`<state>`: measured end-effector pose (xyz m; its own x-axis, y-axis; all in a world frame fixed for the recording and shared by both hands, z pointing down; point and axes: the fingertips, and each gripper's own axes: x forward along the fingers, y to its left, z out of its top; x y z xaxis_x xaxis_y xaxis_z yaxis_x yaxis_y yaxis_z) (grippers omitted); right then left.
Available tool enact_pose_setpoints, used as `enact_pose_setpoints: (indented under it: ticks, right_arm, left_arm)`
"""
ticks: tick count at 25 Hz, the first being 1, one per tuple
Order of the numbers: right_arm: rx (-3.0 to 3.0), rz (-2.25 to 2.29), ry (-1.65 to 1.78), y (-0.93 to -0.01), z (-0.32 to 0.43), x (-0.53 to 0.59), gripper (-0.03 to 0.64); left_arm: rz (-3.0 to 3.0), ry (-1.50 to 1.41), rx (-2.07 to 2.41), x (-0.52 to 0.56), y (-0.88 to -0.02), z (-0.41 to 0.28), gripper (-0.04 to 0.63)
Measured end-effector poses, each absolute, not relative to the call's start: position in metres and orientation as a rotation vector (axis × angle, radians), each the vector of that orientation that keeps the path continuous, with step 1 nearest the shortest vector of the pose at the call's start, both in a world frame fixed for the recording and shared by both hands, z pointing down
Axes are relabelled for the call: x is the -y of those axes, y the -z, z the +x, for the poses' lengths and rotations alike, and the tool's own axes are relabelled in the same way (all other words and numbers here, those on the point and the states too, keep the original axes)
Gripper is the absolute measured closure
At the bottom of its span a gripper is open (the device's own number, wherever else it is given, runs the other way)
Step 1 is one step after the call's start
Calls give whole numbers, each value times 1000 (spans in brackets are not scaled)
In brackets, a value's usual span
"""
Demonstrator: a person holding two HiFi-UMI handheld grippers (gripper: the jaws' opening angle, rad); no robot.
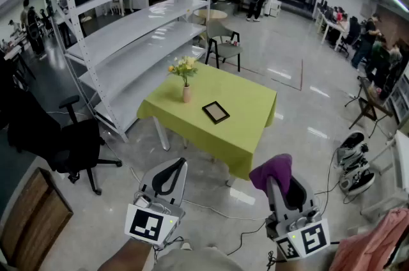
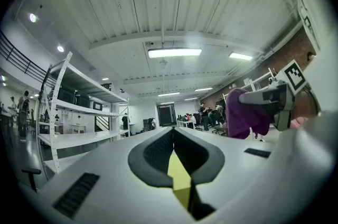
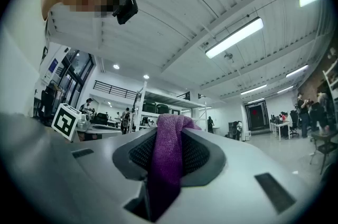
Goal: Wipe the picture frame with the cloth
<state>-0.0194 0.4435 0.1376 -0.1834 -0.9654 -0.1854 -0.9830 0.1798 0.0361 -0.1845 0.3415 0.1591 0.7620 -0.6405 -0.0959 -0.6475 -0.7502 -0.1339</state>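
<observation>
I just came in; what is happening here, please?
A person holds a gripper in each hand. The right gripper is shut on a purple cloth; the left gripper is shut and holds nothing. The picture frame lies flat on the green table, beside a vase of flowers, some way ahead. Wiping has not yet begun.

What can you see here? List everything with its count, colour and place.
table: one, lime-green cover, mid-floor
picture frame: one, black, flat on the table
vase of flowers: one, pinkish vase, yellow blooms, on the table's left part
shelving rack: one, white, left of the table
office chair: one, black, near left
people: several, dark clothes, far right
cloth: one, purple, clamped in the right tool
left tool: one, white-grey, lower left, jaws together, empty
right tool: one, white-grey, lower right, shut on the cloth
</observation>
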Motion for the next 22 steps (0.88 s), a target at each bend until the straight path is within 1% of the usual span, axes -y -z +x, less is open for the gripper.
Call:
enact_pose_setpoints:
  ticks: [10,22]
  right_arm:
    - [-2305,-1876,-140,-143,1,-451,511]
    - [-2350,-1824,-63,-167,38,-468,511]
  left_arm:
    - [-2765,2,-1056,-348,-166,-173,588]
    - [-2780,16,-1082,-370,-179,-141,588]
